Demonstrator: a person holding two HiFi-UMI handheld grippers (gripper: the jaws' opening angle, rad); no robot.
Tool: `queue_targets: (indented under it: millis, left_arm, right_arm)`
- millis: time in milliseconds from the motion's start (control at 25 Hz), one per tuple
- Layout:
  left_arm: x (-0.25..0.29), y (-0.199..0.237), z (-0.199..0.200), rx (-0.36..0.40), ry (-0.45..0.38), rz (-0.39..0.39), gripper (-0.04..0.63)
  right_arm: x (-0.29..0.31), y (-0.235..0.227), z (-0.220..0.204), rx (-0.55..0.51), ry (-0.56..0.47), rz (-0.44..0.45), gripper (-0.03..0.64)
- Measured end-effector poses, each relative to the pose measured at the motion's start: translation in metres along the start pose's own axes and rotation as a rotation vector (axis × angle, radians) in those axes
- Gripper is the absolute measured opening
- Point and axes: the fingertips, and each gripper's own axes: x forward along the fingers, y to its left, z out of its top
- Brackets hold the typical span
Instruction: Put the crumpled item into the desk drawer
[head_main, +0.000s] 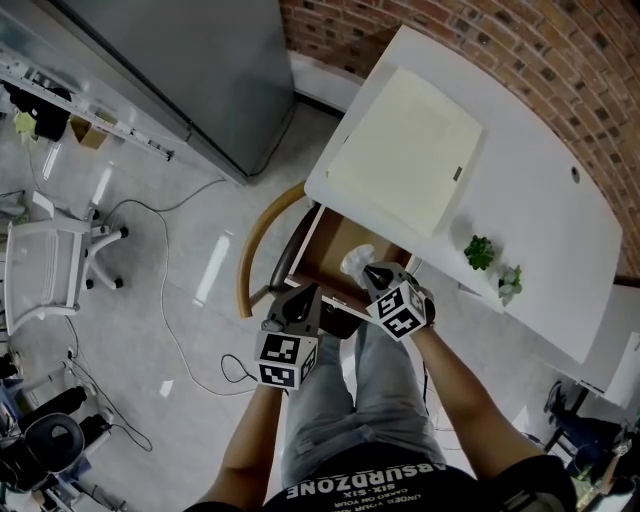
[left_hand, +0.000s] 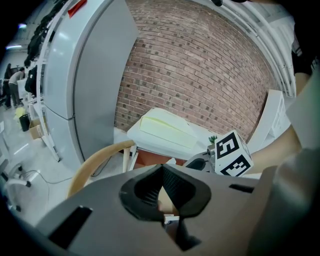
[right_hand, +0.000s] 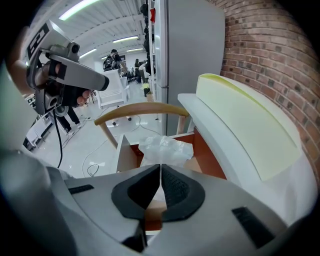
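A red brick wall (head_main: 450, 40) is backing a smooth white desk (head_main: 560, 230), whose brown-lined drawer (head_main: 335, 238) is standing open. The crumpled translucent white plastic bag (right_hand: 165, 147) is lying inside it, at 12 o'clock just beyond the right gripper (right_hand: 160, 167), whose ribbed black pads are pressing together on nothing visible. The left gripper (left_hand: 162, 170), at 8 o'clock of it, is likewise closed and empty. The bag is looking featherlight, soft and slippery; a raised fold on top is probably offering the surest pinch.
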Motion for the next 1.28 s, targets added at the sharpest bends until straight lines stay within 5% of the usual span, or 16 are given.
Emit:
queue_targets:
  millis: [1280]
  left_arm:
    - [0.013, 0.012, -0.023, -0.007, 0.038, 0.01, 0.003]
  right_arm:
    - [0.048, -0.001, -0.025, -0.019, 0.081, 0.029, 0.006]
